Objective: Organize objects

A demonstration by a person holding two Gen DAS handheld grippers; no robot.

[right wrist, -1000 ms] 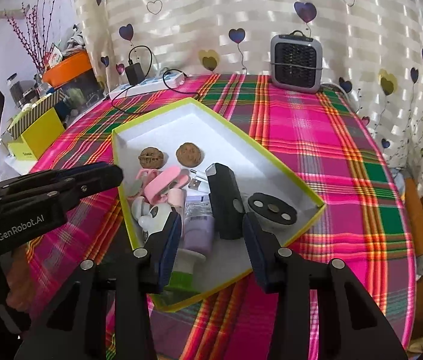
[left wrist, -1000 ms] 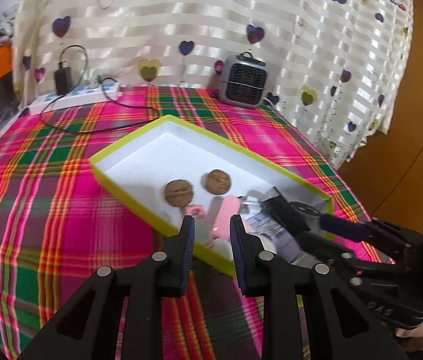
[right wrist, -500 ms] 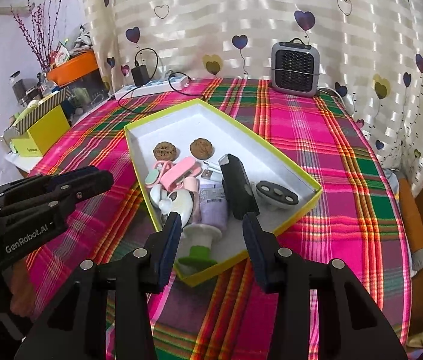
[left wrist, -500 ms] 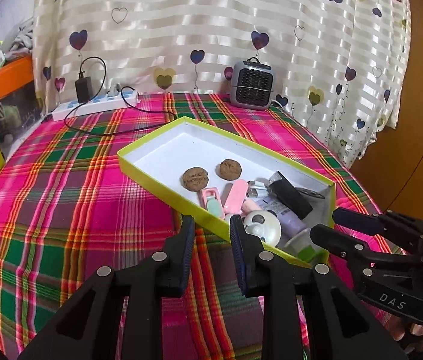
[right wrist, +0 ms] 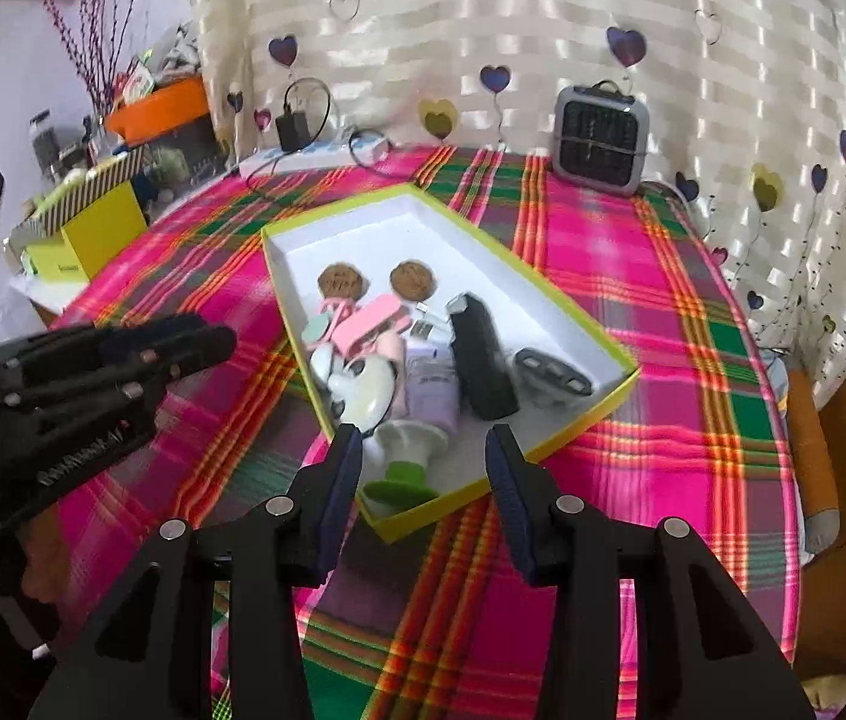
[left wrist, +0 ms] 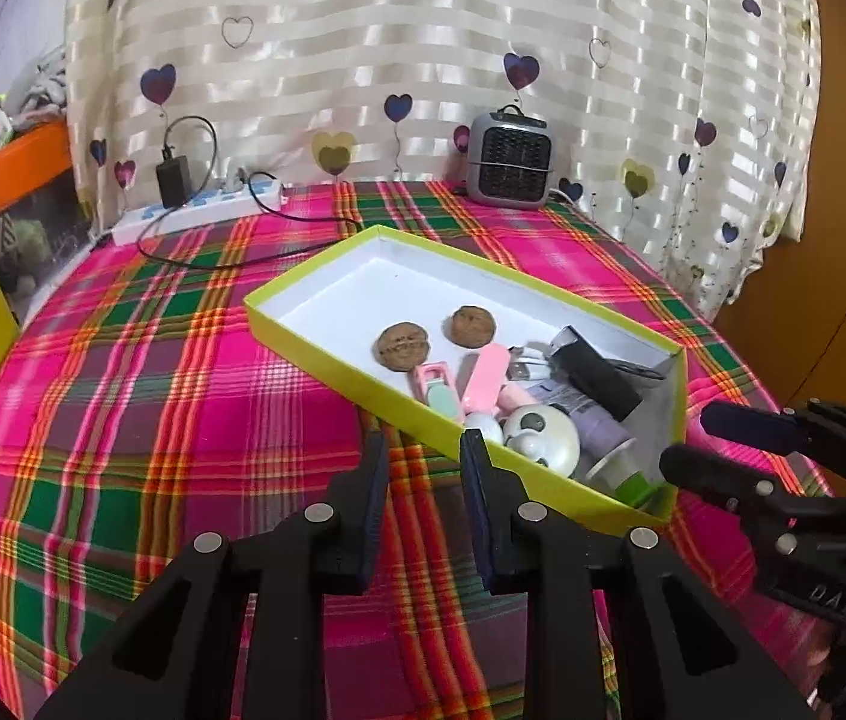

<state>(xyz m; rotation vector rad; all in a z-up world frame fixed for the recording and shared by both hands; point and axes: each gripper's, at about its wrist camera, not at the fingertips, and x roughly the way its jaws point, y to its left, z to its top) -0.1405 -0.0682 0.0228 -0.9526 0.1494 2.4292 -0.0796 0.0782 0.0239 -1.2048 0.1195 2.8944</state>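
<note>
With both grippers' jaws parted and empty, pinch the light, stiff pink clip across its narrow sides.

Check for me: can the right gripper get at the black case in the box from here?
Probably yes. The right gripper is open and empty, the black case lies uncovered just ahead, and only the box's low yellow rim stands between.

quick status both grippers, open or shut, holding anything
left gripper: open, holding nothing, over the tablecloth just short of the yellow-green box.
right gripper: open, holding nothing, at the box's near end.
</note>
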